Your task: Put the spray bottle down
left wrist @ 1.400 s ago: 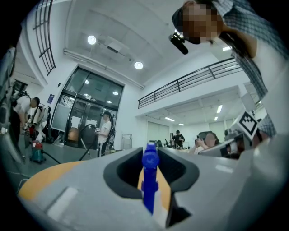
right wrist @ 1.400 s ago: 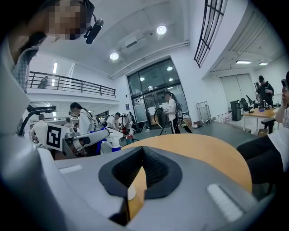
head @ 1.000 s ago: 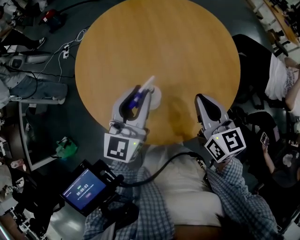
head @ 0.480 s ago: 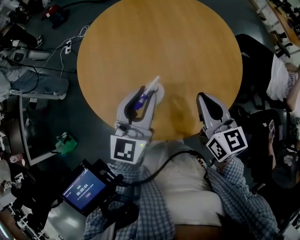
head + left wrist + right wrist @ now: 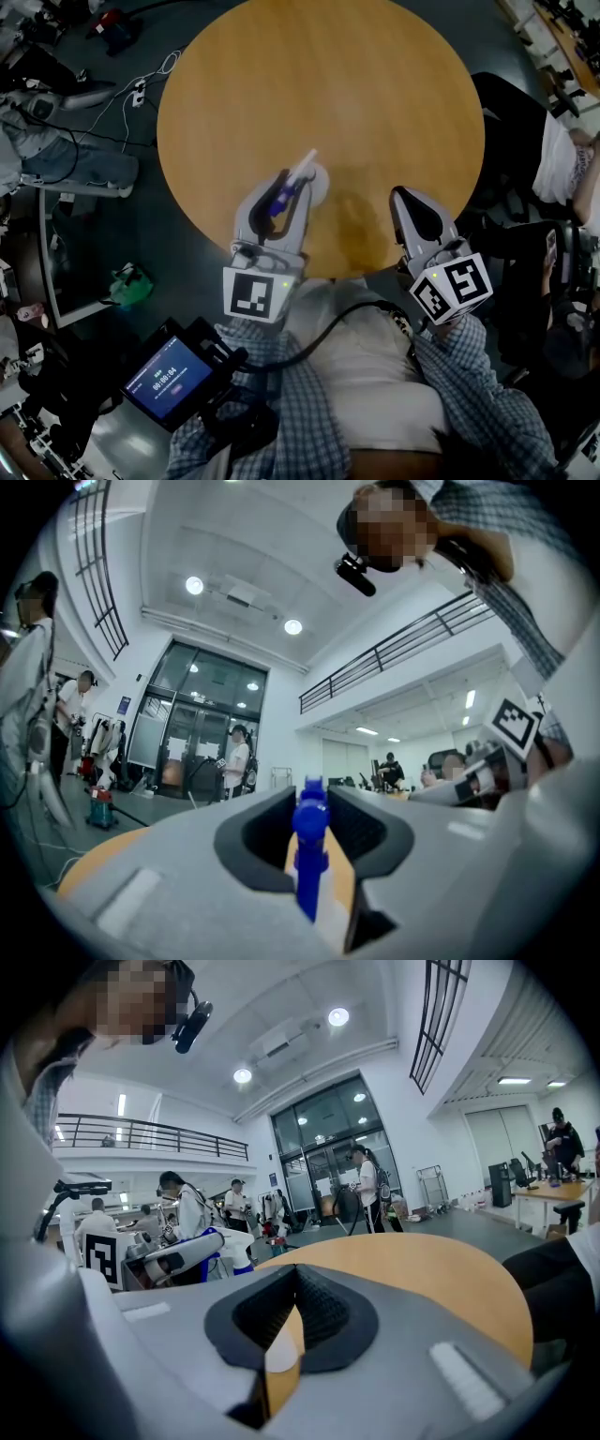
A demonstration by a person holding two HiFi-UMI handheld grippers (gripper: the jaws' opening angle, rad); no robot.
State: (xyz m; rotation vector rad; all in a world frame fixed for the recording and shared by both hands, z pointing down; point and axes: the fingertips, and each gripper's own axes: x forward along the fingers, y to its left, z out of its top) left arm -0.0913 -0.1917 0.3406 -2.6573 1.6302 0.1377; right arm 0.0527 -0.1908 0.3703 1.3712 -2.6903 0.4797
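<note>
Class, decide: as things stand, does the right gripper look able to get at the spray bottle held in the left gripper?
Probably yes. Only bare table lies between the right gripper and the spray bottle. The right gripper's jaws are shut, though, and the left gripper clamps the bottle's blue neck.

Your blue-and-white checked sleeves (image 5: 483, 398) flank a pale top (image 5: 375, 380). Your grey left claw (image 5: 291, 183) and right claw (image 5: 403, 200) each carry a black-and-white marker cube (image 5: 256, 293); a black cable (image 5: 323, 330) curves across your front.
</note>
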